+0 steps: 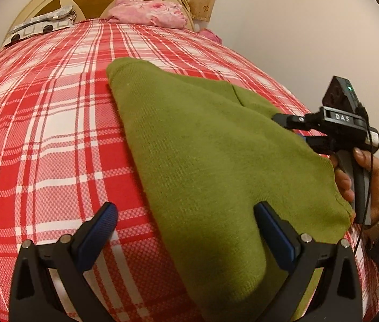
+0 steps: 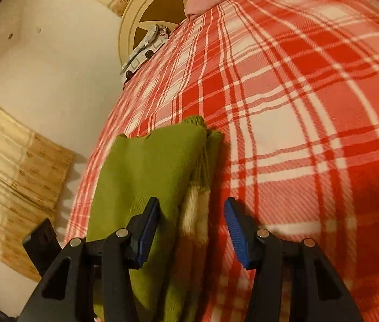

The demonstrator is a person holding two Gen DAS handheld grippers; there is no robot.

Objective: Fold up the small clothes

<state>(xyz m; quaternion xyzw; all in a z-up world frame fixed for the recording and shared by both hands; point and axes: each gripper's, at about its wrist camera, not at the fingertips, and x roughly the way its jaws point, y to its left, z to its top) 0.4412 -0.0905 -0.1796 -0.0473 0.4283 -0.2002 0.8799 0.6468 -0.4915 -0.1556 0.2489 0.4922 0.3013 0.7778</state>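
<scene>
Left claw (image 1: 185, 212) wide over green garment (image 1: 202, 145), right claw (image 2: 192, 214) parted, sweater's near end cropped

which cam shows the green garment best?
Left wrist: the green garment lies nearly whole on the plaid bedspread. Right wrist shows only its edge with a striped part, partly behind the right gripper.

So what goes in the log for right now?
green garment folded on plaid bed | left gripper open | right gripper open

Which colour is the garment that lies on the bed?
Olive green garment, clearest in the left wrist view.
</scene>
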